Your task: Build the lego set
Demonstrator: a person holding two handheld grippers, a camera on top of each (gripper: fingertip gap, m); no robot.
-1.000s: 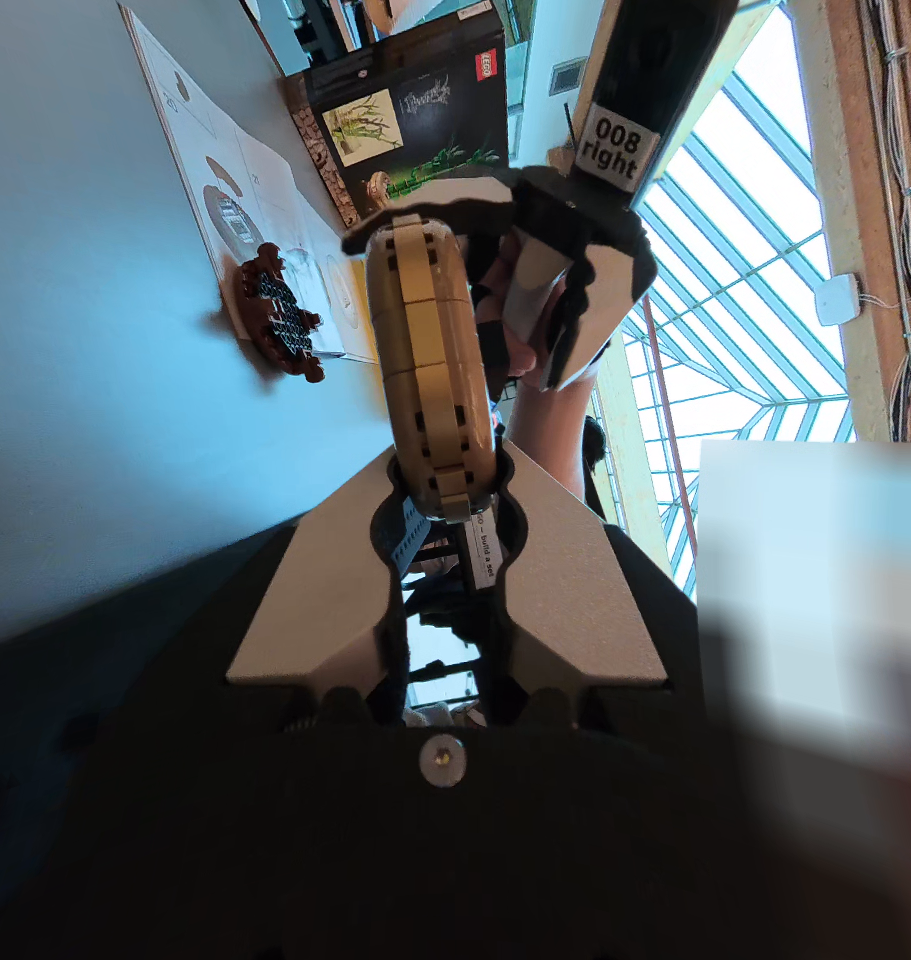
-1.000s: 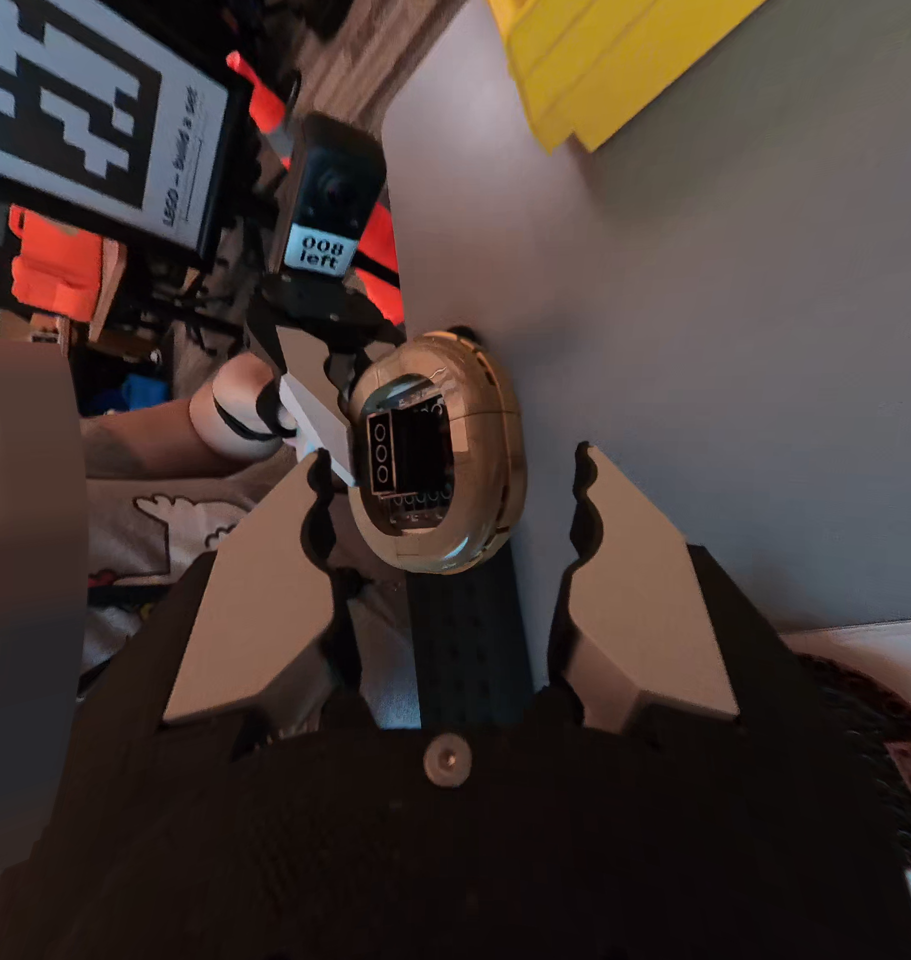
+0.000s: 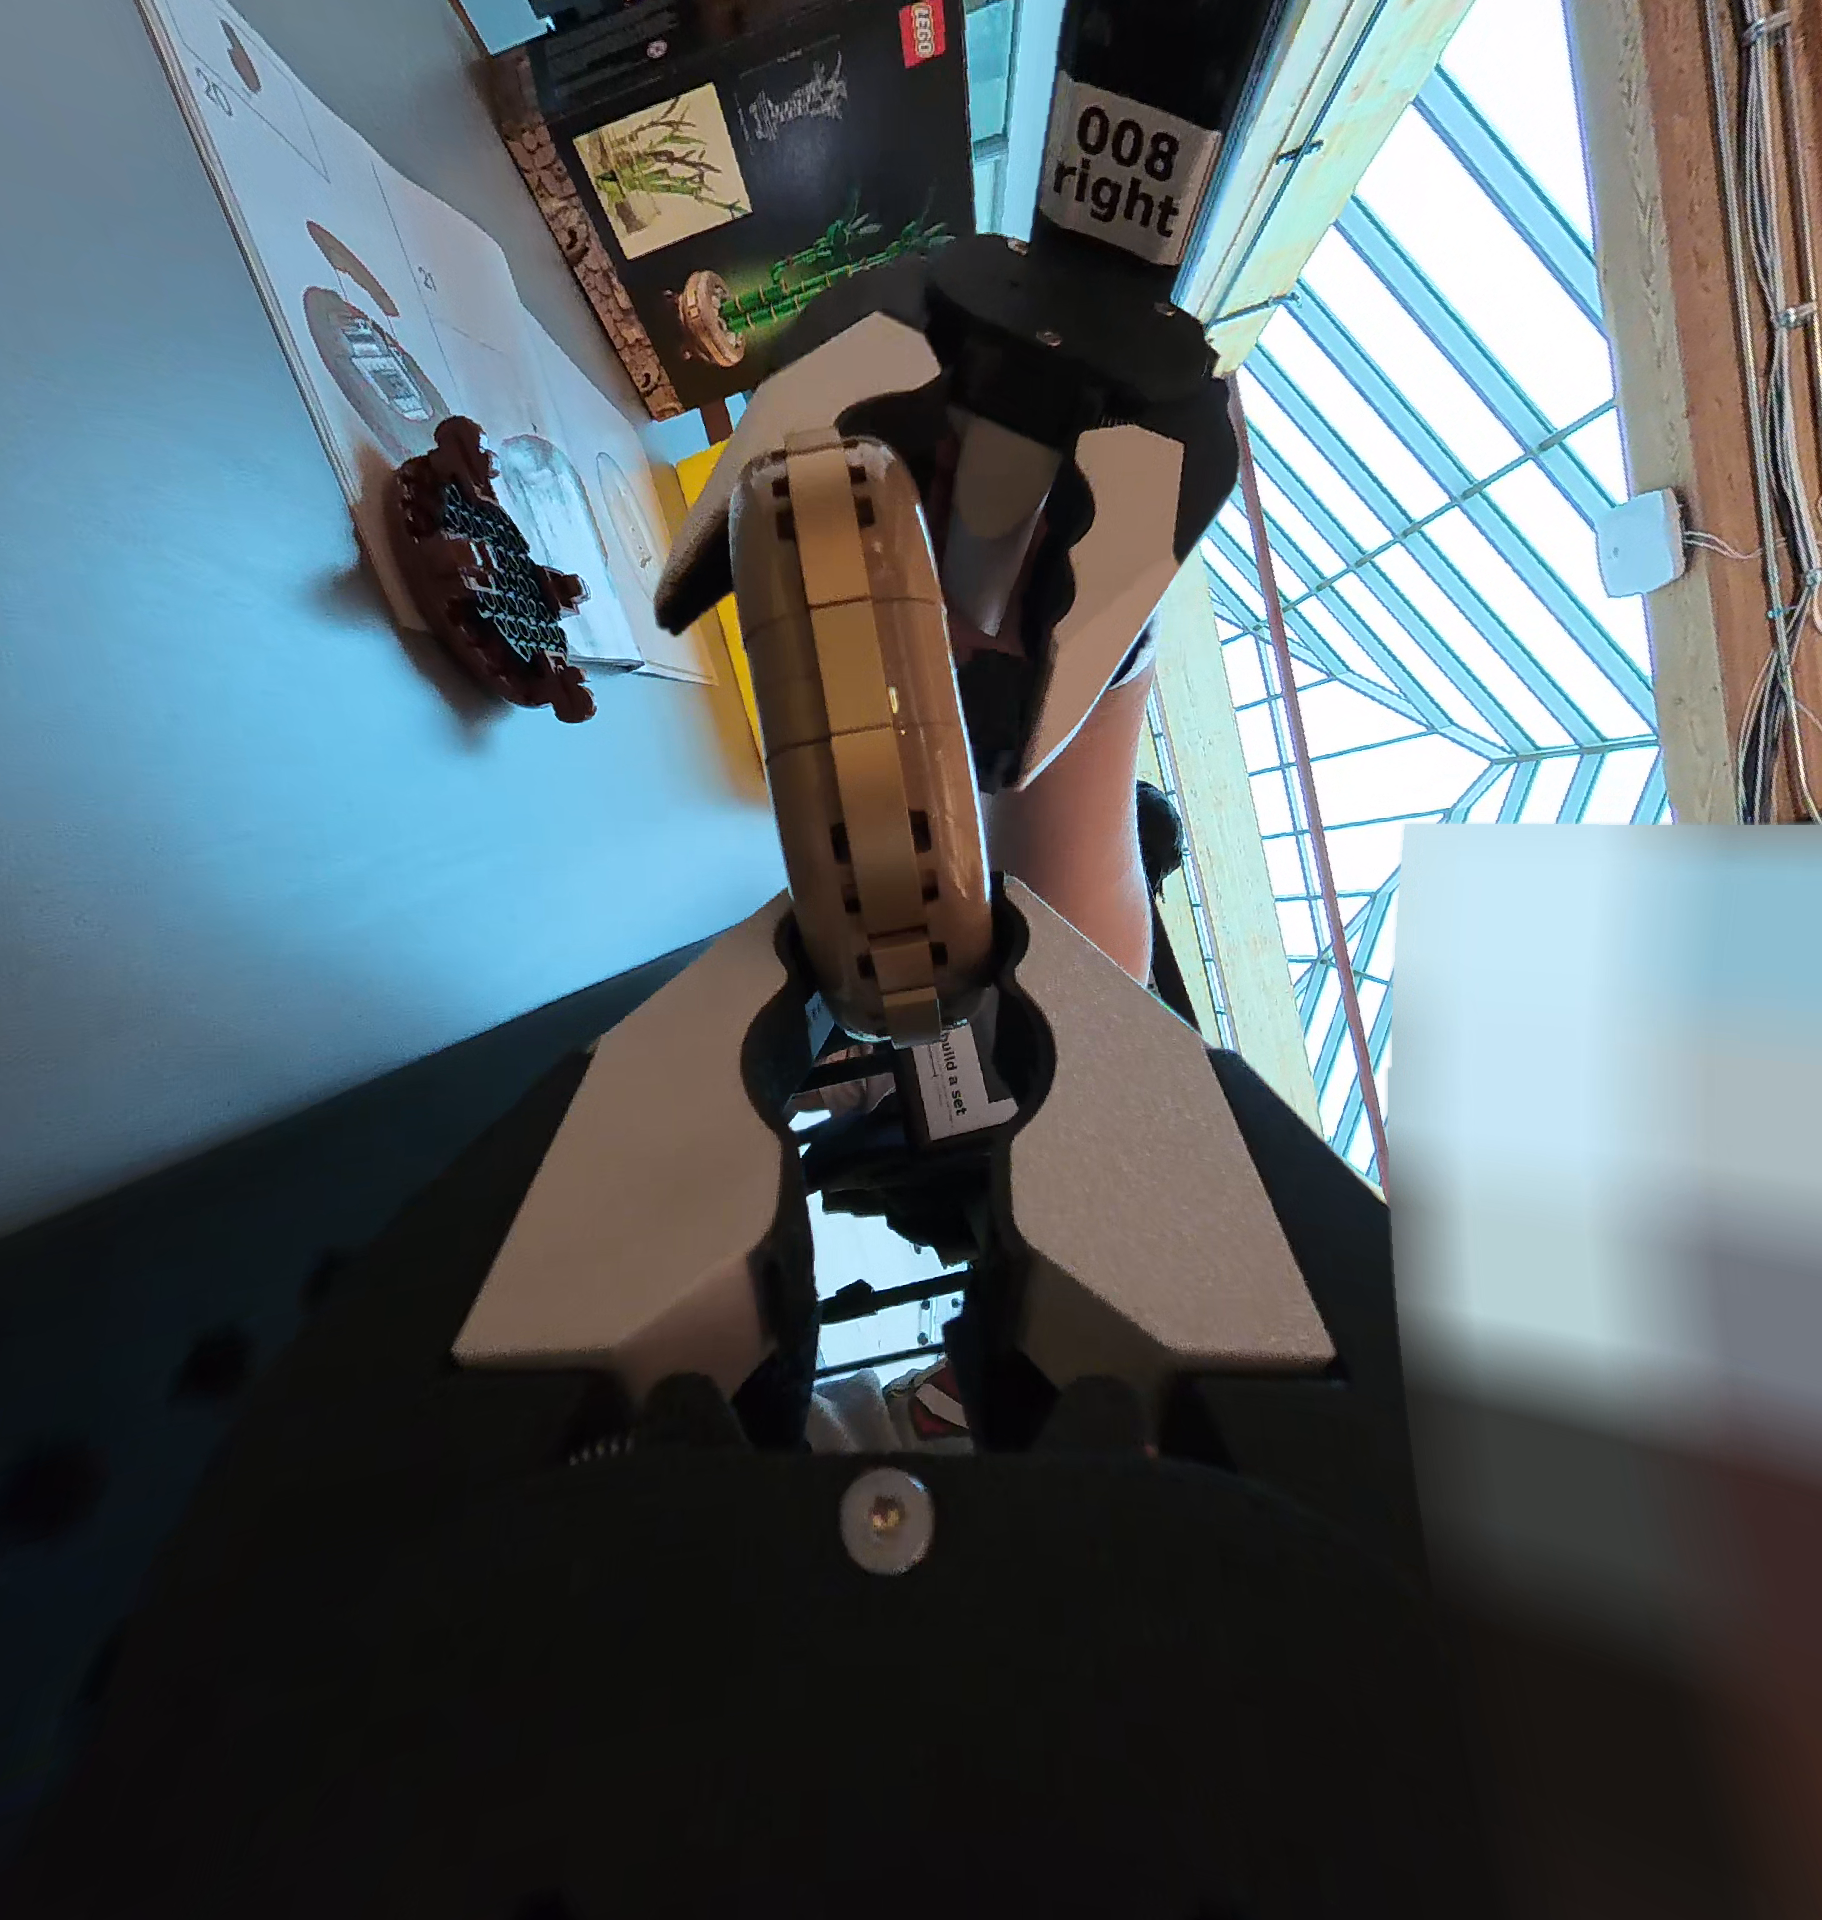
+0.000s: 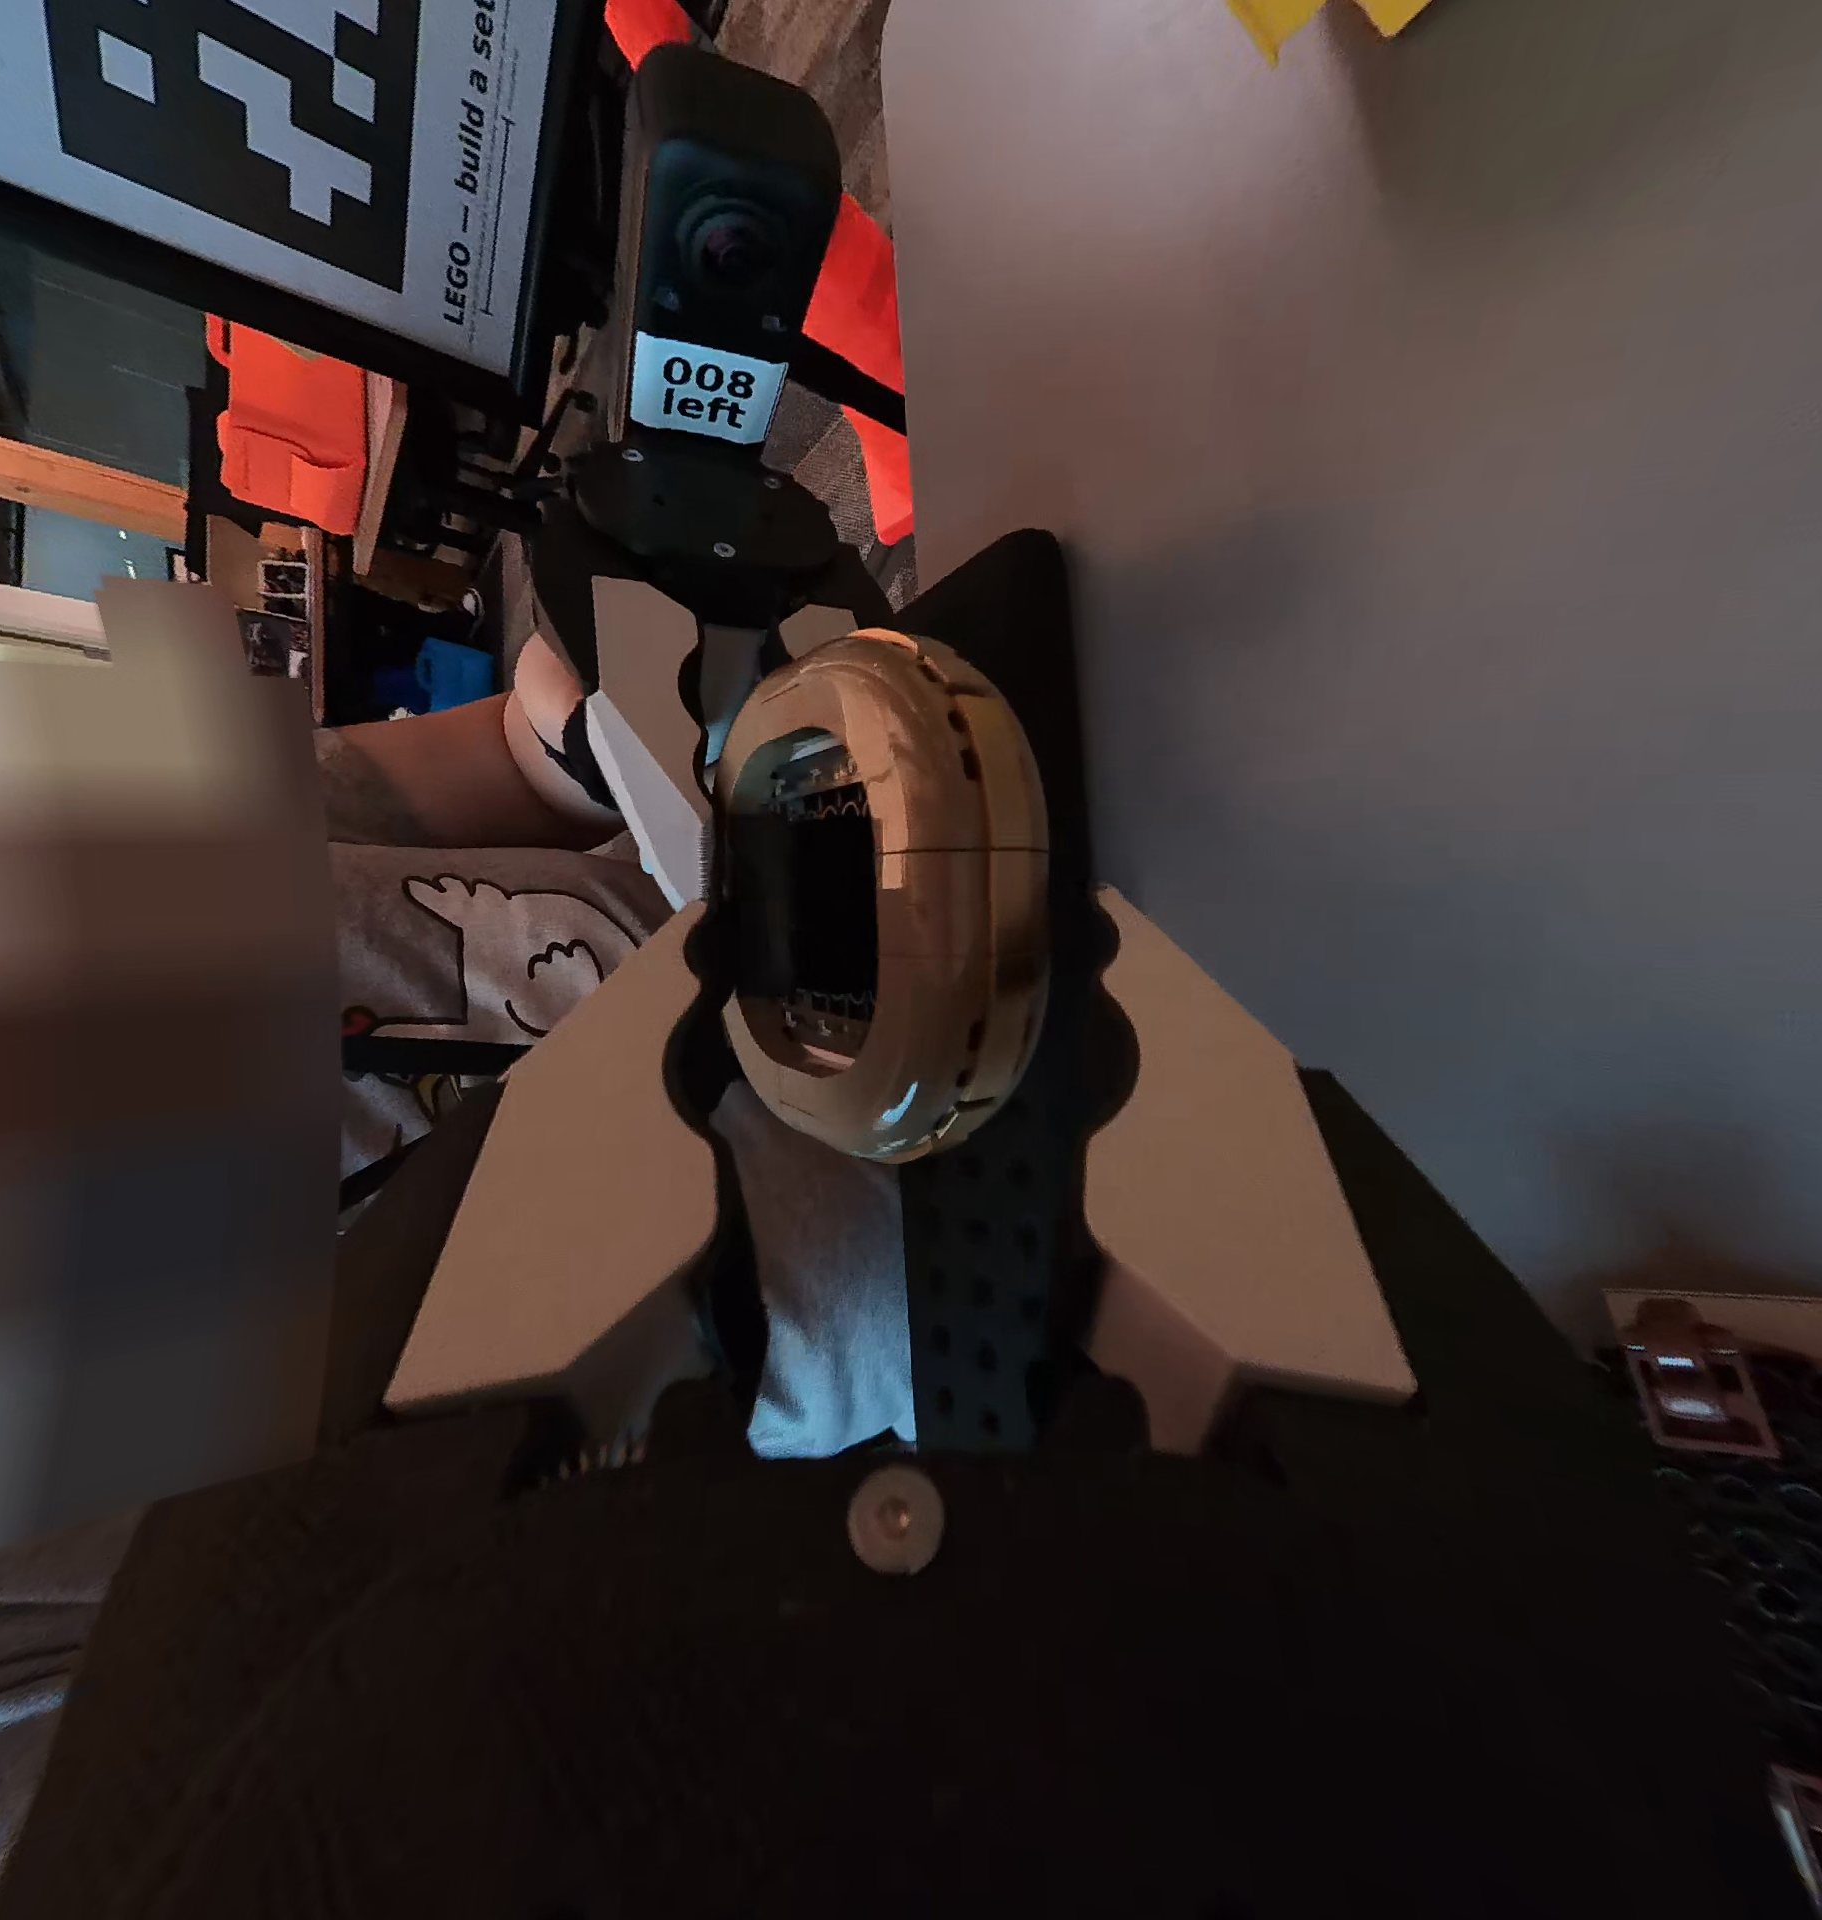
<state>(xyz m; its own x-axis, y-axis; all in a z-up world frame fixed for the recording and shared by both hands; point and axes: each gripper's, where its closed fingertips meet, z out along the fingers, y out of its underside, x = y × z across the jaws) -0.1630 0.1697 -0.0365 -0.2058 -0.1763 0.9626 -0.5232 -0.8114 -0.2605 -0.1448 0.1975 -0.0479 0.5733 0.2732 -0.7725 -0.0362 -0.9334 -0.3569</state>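
Left tool point(image 3: 891, 971): I'm clenching it on the near end of the tan ring point(image 3: 865, 727), holding the ring edge-on in the air above the worktop point(image 3: 211, 831), so the far end stays free for my other side.
Right tool point(image 4: 902, 1023): I'm bringing its fingers point(image 4: 595, 1143) up on either side of the ring's lower end; they look to be touching it, but I cannot tell whether they are gripping yet or only closing in.
Tan ring: it's hanging between both tools, clear of the worktop, its dark studded core point(image 4: 813, 914) facing my right camera. That, I judge, is the face that has to seat next.
Brown base plate point(image 3: 491, 582): it's lying flat on the edge of the open instruction booklet point(image 3: 387, 270), well apart from the ring, probably waiting as the mount.
Set box point(image 3: 751, 177): it's standing upright beyond the booklet.
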